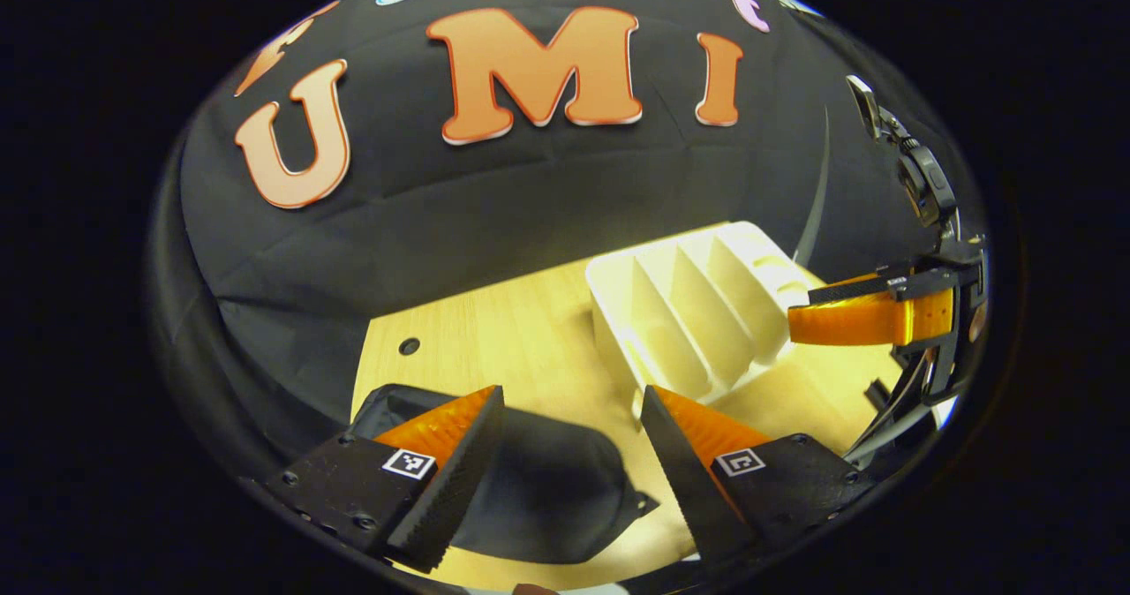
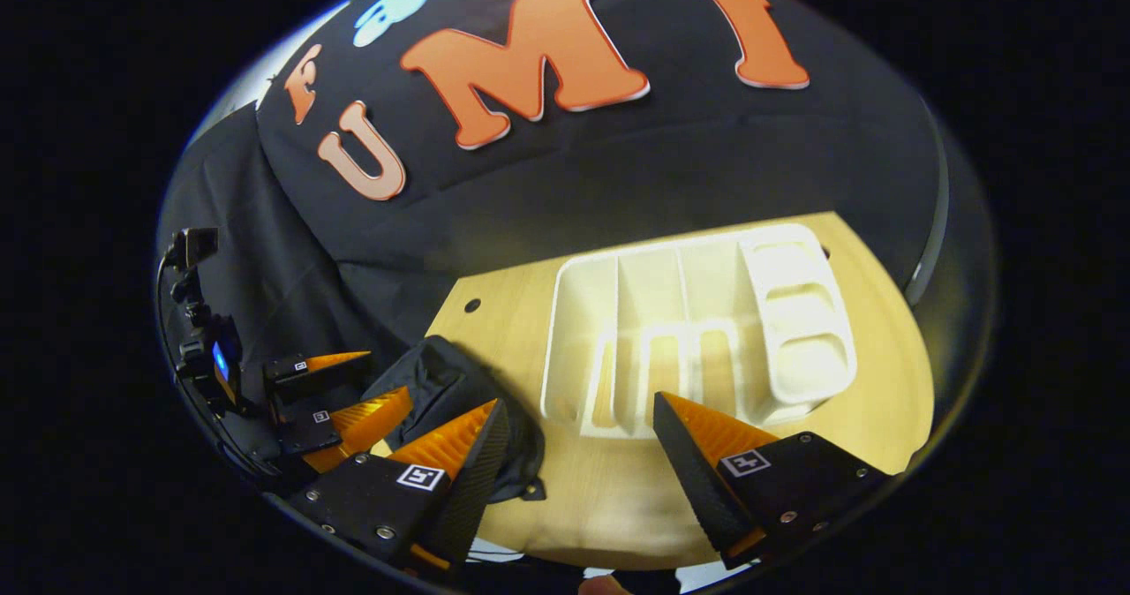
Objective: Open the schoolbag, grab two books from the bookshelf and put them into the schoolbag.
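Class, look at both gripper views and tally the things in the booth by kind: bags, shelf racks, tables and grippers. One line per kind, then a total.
Schoolbag, black, lying on the table: 1
Bookshelf rack, white, slots showing no books: 1
Wooden table: 1
Grippers, left gripper and right gripper, jaws apart: 2
Total: 5

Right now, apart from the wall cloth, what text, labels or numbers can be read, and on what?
No readable words or numbers.
On the left gripper: square coded markers, patterns, not text.
On the right gripper: the same.
On the schoolbag and bookshelf: no print visible.
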The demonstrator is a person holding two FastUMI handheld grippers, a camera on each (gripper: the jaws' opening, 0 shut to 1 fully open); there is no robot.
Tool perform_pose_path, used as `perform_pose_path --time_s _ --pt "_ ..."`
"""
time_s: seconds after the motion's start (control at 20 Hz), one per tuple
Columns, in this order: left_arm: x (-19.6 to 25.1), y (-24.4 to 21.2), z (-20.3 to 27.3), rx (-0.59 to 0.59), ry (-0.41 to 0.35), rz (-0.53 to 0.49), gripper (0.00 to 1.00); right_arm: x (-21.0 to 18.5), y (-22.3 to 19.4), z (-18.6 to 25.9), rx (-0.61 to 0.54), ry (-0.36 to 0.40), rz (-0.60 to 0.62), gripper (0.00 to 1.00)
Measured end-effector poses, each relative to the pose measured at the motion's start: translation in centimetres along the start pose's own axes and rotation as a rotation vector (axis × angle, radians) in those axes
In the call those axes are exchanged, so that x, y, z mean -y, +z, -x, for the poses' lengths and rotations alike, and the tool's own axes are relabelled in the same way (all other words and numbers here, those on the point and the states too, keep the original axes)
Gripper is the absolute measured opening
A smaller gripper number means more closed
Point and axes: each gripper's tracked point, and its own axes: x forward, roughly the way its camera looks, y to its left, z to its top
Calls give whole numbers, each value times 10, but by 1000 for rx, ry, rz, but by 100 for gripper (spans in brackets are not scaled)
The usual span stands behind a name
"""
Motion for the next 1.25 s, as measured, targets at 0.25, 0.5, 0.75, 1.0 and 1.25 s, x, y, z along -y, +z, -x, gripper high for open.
perform_pose_path --time_s 0.25,0.5,0.75,1.0,1.25 --pt "32 54 18 221 109 16 100 14 52 37 215 -44 132 97" --pt "53 99 48 431 197 38 98 19 86 64 385 -97 200 97" --pt "67 126 77 616 241 63 100 19 94 90 520 -103 285 97" --pt "55 126 100 733 304 129 100 16 91 112 638 -116 310 96" --pt "58 106 84 709 291 135 100 16 84 115 667 -118 275 97"
